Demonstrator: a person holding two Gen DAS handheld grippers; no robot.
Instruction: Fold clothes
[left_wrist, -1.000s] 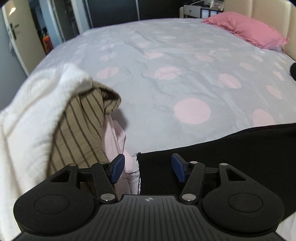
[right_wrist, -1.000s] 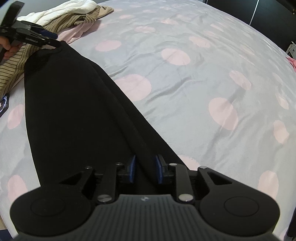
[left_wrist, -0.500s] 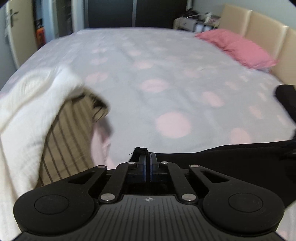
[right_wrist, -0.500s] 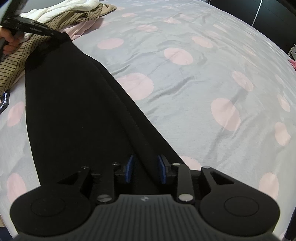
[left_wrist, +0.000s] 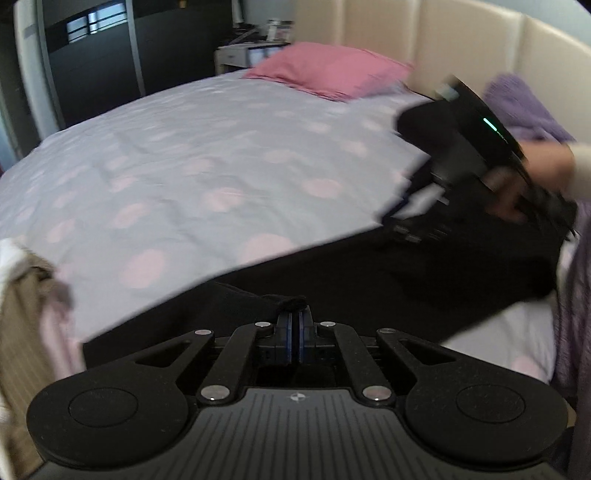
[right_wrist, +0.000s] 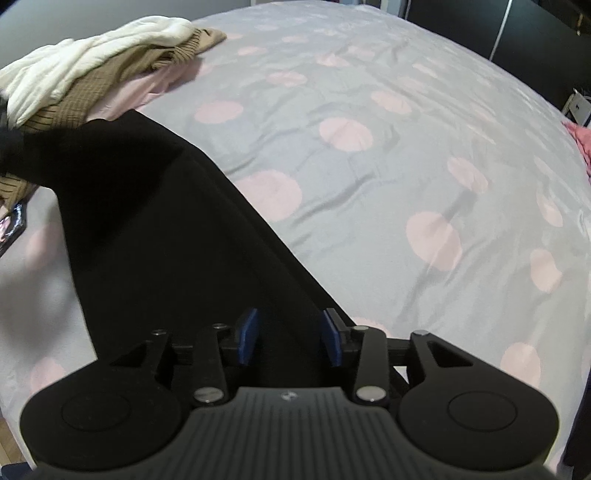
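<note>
pink pillow (left_wrist: 328, 70), white garment (right_wrist: 74, 70)

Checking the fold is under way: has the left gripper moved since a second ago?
Yes. The left gripper, shut on the black garment, has swung away from the clothes pile toward the pink pillow and headboard.

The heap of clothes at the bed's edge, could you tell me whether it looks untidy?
Yes: the white fleecy garment, tan striped garment and pale pink garment lie crumpled on one another, unfolded.
</note>
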